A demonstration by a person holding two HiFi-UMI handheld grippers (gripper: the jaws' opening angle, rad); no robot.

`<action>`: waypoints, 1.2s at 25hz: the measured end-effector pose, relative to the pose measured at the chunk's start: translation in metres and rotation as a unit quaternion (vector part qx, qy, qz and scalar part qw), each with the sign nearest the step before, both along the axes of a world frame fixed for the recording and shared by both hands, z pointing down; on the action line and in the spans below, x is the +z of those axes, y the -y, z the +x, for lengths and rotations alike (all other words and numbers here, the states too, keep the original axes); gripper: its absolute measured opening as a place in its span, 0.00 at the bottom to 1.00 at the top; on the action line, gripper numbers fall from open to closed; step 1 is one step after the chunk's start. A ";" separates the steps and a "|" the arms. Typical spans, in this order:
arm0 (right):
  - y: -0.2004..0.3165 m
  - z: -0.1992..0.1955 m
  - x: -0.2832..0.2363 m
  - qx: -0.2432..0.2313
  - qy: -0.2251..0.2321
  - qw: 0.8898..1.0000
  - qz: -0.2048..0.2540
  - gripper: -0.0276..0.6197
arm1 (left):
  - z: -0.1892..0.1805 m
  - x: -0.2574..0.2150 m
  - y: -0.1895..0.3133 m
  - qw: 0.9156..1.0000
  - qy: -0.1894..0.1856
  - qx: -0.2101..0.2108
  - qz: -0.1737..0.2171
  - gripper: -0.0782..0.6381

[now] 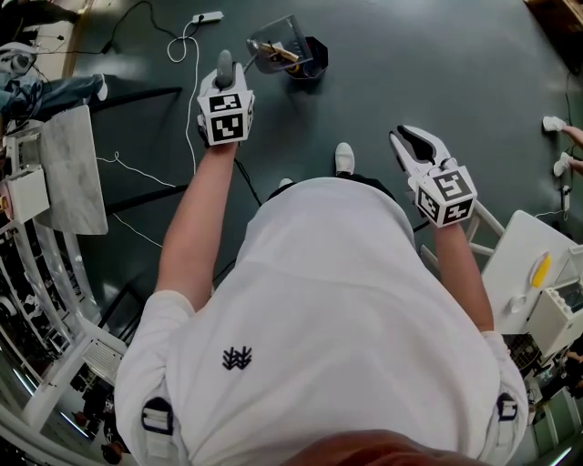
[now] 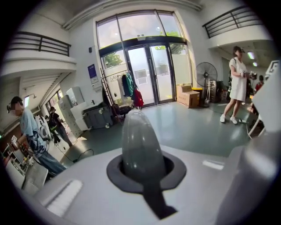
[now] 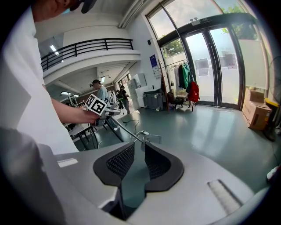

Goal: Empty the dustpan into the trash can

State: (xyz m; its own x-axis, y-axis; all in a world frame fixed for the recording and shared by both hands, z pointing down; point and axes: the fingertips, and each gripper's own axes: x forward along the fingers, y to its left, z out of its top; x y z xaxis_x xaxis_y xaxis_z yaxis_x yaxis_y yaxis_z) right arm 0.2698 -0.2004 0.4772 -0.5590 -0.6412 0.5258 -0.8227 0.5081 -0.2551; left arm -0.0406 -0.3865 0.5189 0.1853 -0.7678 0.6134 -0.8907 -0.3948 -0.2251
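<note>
Looking down from your head, the left hand-held gripper (image 1: 224, 84) is clamped on the grey top of the dustpan's handle (image 1: 224, 64). The clear dustpan (image 1: 273, 45) sits at the far end, against the left side of the black trash can (image 1: 314, 56) on the dark floor (image 1: 437, 64), with yellowish scraps (image 1: 282, 53) showing in it. Whether the pan touches the can's rim you cannot tell from here.

Your left gripper view shows neither pan nor can. It shows only the rounded grey handle end standing up between the closed jaws. Beyond it are glass doors (image 2: 149, 74), a clothes rack (image 2: 127, 85), a standing fan (image 2: 206, 75), cardboard boxes (image 2: 189, 96) and a person in white (image 2: 238, 85).

Your right hand-held gripper (image 1: 414, 144) hangs open and empty by your right side, well apart from the can. Its own view looks through the gap between the jaws, along the thin handle shaft to the pan.

Cables (image 1: 187, 55) and a white power strip (image 1: 208, 16) lie on the floor near the can. Your white shoe (image 1: 343, 157) stands between you and it. A white desk (image 1: 524, 246) sits to your right.
</note>
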 end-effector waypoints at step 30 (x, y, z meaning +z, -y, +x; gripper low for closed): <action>-0.002 0.006 0.001 -0.015 0.008 1.000 0.009 0.16 | 0.140 0.042 -0.097 0.898 0.262 0.341 0.094 0.19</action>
